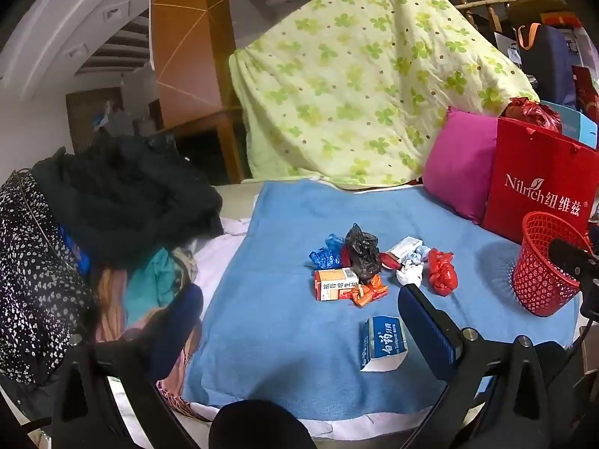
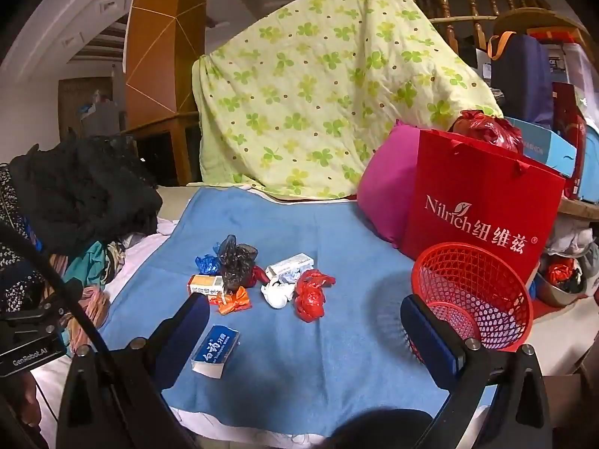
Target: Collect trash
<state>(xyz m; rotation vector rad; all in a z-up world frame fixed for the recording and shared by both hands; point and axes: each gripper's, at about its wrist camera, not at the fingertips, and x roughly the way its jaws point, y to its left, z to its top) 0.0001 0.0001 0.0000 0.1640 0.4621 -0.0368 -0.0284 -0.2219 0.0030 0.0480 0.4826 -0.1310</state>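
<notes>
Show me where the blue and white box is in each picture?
Left wrist view: the blue and white box lies low and right of middle on the blue towel, just left of the tool's right finger.
Right wrist view: the same box lies low and left of middle, beside the tool's left finger.
Shared landmark: the red mesh basket, to the right in both.

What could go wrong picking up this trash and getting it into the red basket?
1. The basket is light mesh standing near the blue cloth's edge; a bump from the right tool might tip it.
2. The trash pile is tightly clustered, so grabbing one bag may drag its neighbours.
3. The cloth is soft; closing low on the blue box could pinch fabric too.
</notes>
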